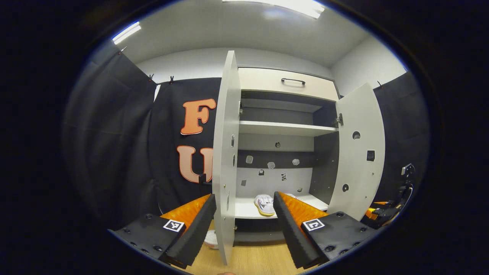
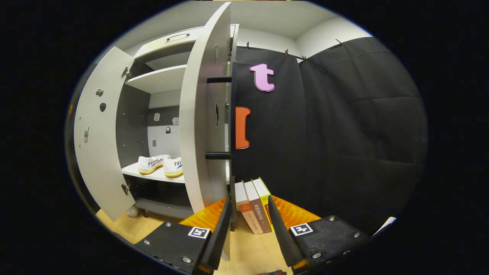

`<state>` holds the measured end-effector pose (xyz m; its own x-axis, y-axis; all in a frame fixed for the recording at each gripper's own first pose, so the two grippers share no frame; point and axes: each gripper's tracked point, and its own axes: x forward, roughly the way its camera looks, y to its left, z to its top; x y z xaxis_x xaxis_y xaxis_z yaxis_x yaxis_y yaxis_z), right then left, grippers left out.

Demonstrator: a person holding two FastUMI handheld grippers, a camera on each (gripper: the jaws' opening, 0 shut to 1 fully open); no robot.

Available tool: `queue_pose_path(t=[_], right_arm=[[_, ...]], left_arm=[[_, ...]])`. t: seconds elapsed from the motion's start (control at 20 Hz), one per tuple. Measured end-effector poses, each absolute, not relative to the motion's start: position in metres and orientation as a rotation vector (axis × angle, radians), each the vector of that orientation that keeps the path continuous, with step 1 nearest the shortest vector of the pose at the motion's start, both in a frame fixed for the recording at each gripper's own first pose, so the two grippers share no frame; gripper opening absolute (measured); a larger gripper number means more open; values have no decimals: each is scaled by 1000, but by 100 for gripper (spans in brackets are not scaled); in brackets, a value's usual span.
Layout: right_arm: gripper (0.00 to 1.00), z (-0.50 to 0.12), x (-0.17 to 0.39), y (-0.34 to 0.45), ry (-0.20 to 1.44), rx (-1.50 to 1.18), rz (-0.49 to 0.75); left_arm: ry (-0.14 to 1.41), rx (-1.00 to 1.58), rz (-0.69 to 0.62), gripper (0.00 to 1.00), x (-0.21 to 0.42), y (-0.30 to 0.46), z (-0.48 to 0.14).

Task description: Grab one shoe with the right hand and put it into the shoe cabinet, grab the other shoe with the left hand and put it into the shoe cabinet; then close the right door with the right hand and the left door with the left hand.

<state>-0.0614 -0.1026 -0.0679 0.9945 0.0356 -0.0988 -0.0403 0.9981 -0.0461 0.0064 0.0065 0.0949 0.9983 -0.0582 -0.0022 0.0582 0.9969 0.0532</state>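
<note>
So, quick rundown:
right gripper [image 2: 249, 225]: fingers spread, the right door [image 2: 202, 126] edge just inside the left finger, probably lined up to push it shut.
left gripper [image 1: 244, 221]: fingers wide, straddling the left door [image 1: 225, 152] edge, nothing held.
shoes [image 2: 160, 165]: both parked on the cabinet [image 1: 286, 82] bottom shelf.
doors: both open.
books [image 2: 252, 206]: on the floor beside the cabinet.

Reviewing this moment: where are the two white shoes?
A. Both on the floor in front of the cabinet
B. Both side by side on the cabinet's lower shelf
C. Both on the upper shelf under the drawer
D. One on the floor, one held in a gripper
B: in the right gripper view the two white shoes sit side by side on the lower shelf of the shoe cabinet, whose doors stand open.
</note>
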Motion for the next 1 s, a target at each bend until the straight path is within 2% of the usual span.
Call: queue_pose_path(t=[0.35,0.55,0.8,0.85,0.9,0.95,1.0], right_arm=[[63,-72,-53,-44,93,-44,153],[69,-75,-42,-18,97,-33,190],[73,-79,-20,15,83,-44,227],[86,-79,-14,23,82,-43,241],[79,-81,-6,34,87,-41,257],[98,-84,1,45,96,-44,270],[93,-87,8,55,95,-52,277]], left_arm=[[3,62,-47,94,6,11,96],[-2,62,-28,96,3,21,99],[5,61,7,96,2,38,97],[6,57,7,96,2,41,96],[5,56,2,96,1,41,97],[3,57,1,96,0,42,98],[-1,63,3,96,1,45,99]])
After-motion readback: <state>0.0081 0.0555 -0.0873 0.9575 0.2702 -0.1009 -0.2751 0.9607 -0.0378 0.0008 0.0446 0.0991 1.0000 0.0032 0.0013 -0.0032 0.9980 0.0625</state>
